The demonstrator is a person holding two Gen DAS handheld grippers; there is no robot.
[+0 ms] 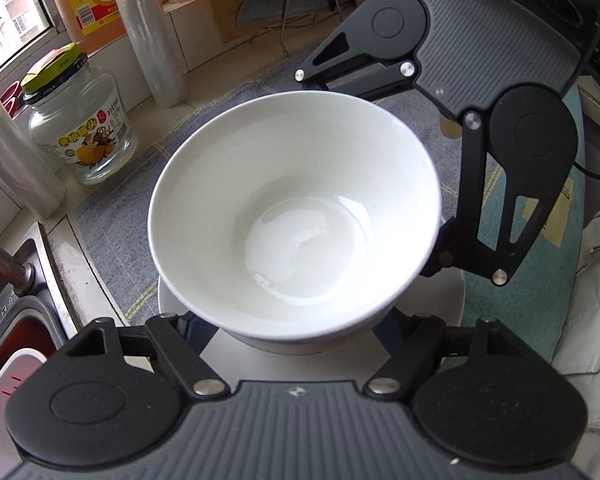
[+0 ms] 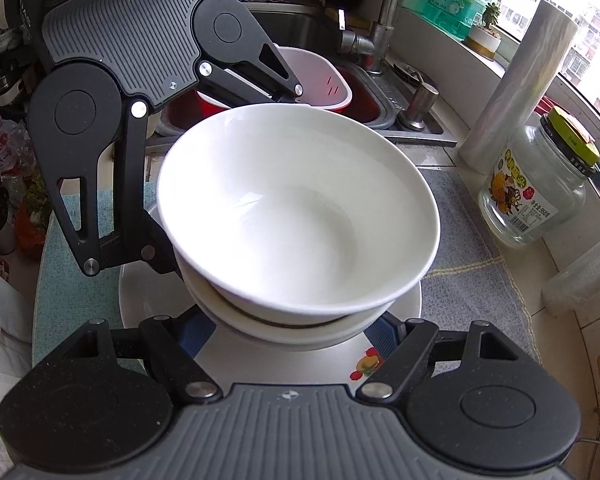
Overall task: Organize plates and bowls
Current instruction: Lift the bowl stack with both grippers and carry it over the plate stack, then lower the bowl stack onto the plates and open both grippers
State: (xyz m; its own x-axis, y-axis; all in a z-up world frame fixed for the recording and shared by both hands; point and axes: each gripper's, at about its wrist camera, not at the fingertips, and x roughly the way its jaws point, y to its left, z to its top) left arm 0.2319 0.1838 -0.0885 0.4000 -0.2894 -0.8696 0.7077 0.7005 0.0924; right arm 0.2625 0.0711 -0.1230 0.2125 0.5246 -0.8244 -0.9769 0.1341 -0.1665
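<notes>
Both tools, left tool [image 1: 296,320] and right tool [image 2: 288,328], apparently pinch the stacked white bowls [image 2: 296,208].

Both tool fingertips hidden beneath bowl [image 1: 296,216]

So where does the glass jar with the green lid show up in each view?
Left wrist: the jar stands at the left edge, by the window, left of the white bowl.
Right wrist: the jar stands at the right edge, right of the bowl.
Shared landmark: the roll of clear film stands upright just behind the jar in both views.
</notes>
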